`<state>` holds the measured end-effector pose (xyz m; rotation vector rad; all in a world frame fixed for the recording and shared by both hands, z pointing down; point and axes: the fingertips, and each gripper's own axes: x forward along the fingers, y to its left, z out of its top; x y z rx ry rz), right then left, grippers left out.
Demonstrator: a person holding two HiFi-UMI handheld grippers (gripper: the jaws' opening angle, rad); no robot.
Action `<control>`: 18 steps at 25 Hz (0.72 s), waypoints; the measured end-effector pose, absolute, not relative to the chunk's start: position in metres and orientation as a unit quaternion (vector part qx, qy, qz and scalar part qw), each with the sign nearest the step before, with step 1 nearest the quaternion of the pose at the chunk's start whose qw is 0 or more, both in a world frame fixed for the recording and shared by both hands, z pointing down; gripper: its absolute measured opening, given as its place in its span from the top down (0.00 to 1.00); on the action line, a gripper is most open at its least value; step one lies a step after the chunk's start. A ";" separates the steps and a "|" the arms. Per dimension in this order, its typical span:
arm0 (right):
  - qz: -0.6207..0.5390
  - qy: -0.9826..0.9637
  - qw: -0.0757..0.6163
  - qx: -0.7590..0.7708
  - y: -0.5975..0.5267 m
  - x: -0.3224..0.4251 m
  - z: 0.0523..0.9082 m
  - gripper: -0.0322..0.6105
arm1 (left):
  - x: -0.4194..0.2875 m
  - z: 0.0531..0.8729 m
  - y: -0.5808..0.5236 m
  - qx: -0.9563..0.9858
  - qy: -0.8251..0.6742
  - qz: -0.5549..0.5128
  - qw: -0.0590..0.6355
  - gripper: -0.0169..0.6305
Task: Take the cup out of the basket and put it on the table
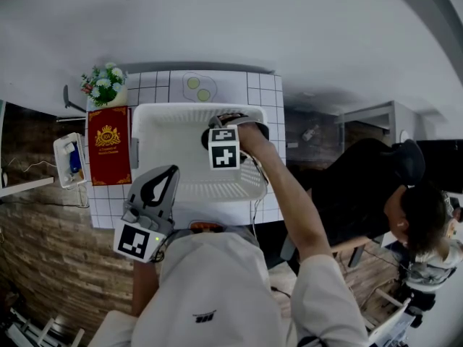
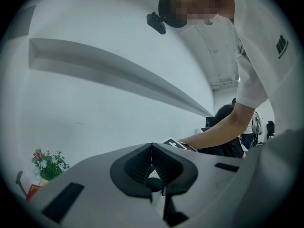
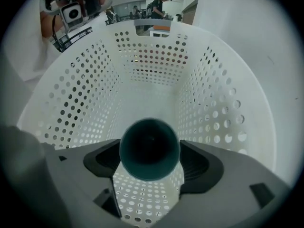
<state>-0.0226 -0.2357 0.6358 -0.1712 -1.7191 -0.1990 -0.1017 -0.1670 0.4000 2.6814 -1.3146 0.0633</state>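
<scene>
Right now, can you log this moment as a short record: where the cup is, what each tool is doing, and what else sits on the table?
Cup: dark, inside the basket, open end up
Basket: white, perforated, on the tiled table
Right tool: points down into the basket, closed around the cup, no gap showing
Left tool: shut, empty, outside the basket
Also on table: red box, flowers
Stage: cup not yet out of the basket
</scene>
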 end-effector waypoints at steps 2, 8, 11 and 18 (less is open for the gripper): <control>-0.085 -0.758 0.643 -0.072 -0.235 -0.022 0.631 0.35 | -0.101 0.400 -0.166 0.896 -0.437 0.022 0.077 0.96; -0.077 -0.764 0.637 -0.064 -0.231 -0.021 0.613 0.35 | -0.098 0.398 -0.163 0.899 -0.431 0.020 0.074 0.96; -0.073 -0.769 0.632 -0.061 -0.228 -0.022 0.603 0.35 | -0.096 0.395 -0.160 0.901 -0.428 0.019 0.071 0.96; -0.071 -0.777 0.624 -0.051 -0.222 -0.021 0.579 0.36 | -0.096 0.393 -0.153 0.905 -0.421 0.023 0.066 0.96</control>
